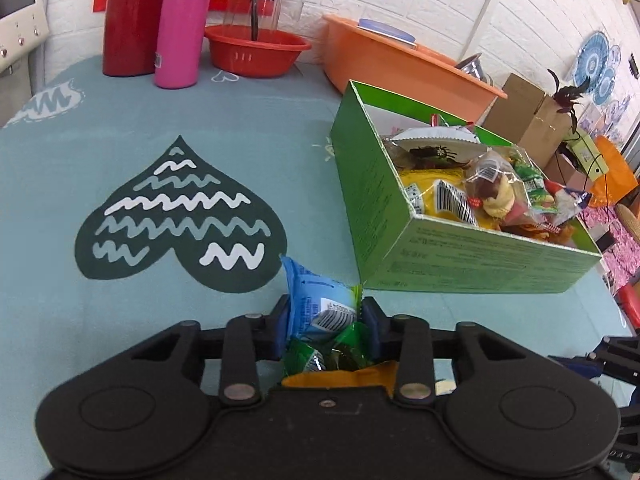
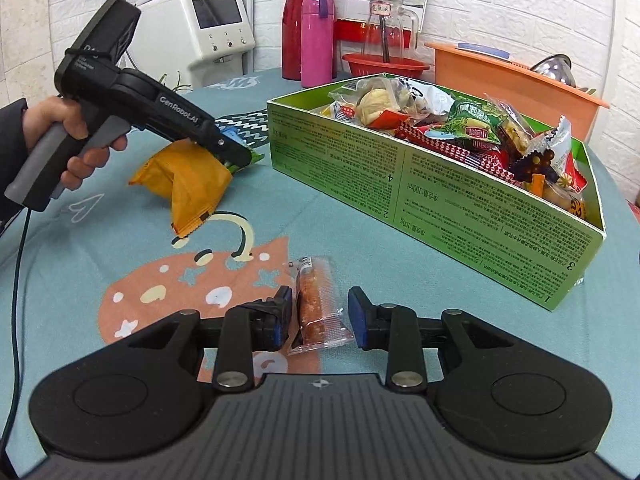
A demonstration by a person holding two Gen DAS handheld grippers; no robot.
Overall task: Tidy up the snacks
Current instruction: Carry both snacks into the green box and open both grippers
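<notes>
My left gripper [image 1: 326, 328] is shut on a blue snack packet [image 1: 316, 296], which stands up between the blue pads with a green packet [image 1: 344, 348] bunched behind it. An orange packet [image 1: 340, 378] lies under the gripper on the teal tablecloth. The right wrist view shows the left gripper [image 2: 240, 152] in a hand, tilted down onto the orange packet [image 2: 188, 176]. My right gripper [image 2: 320, 318] is open around a clear packet of an orange-brown snack [image 2: 312, 300] that lies flat on the cloth. The green box [image 1: 400, 200] [image 2: 400, 184] is heaped with snacks.
At the back stand a red flask [image 1: 132, 20], a pink bottle [image 1: 182, 32], a red basin [image 1: 256, 48] with a glass jug [image 2: 386, 36], and an orange tub [image 1: 400, 64]. A white appliance [image 2: 216, 20] stands behind the table. The table's edge curves close to the box on the right.
</notes>
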